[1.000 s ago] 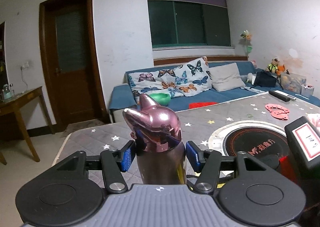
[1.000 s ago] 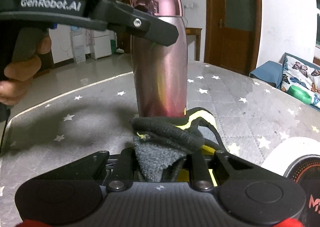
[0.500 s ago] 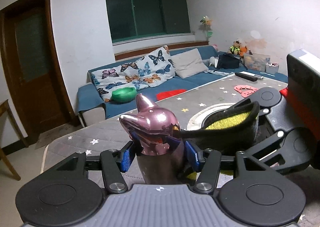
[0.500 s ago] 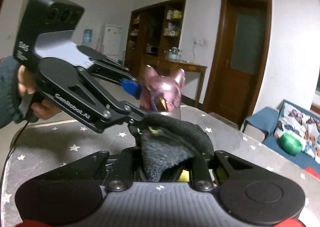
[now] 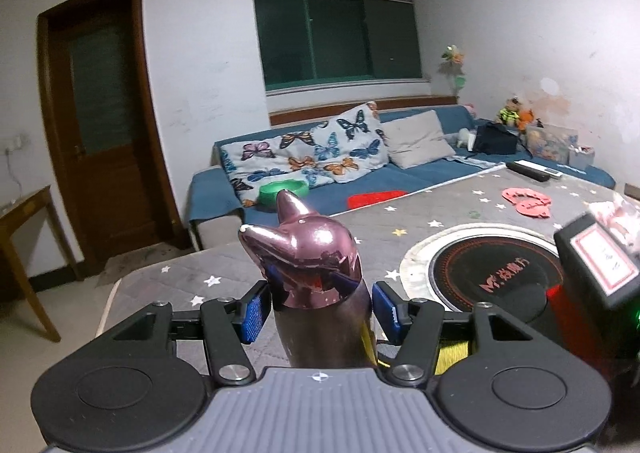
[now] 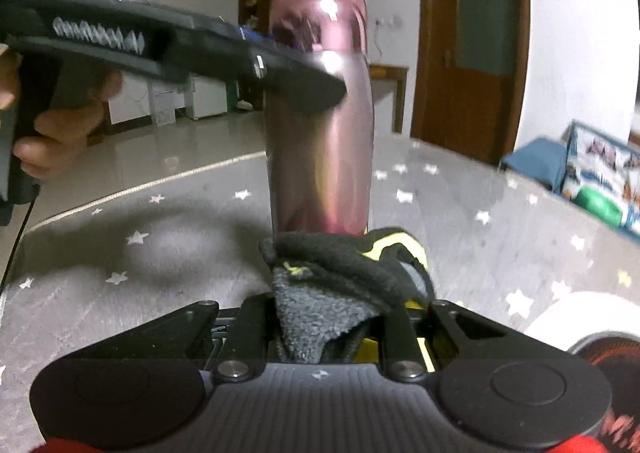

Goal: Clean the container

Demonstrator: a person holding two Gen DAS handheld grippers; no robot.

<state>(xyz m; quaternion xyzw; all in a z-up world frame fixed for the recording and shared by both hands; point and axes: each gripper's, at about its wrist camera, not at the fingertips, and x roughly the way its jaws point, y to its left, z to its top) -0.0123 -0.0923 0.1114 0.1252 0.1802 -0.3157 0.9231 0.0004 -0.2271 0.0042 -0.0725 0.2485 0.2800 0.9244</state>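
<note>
A shiny pink bottle [image 5: 320,317] with an eared lid [image 5: 308,253] stands upright on the star-patterned table cover [image 5: 440,221]. My left gripper [image 5: 320,309] is shut on it just under the lid, one blue pad [image 5: 252,313] on each side. In the right wrist view the bottle [image 6: 320,157] rises straight ahead, with the left gripper [image 6: 296,69] coming in from the left in a person's hand [image 6: 60,133]. My right gripper [image 6: 336,317] is shut on a dark grey cloth [image 6: 328,293] with yellow trim. The cloth lies against the foot of the bottle.
A round black induction cooker [image 5: 496,277] is set into the table to the right of the bottle. Further off on the table lie a pink item [image 5: 528,203] and a remote [image 5: 534,171]. Behind the table a blue sofa holds a green bowl [image 5: 282,191].
Half a second ago the right gripper held the cloth up at the lid. It has now come back down to the bottle's foot. The left gripper keeps its hold.
</note>
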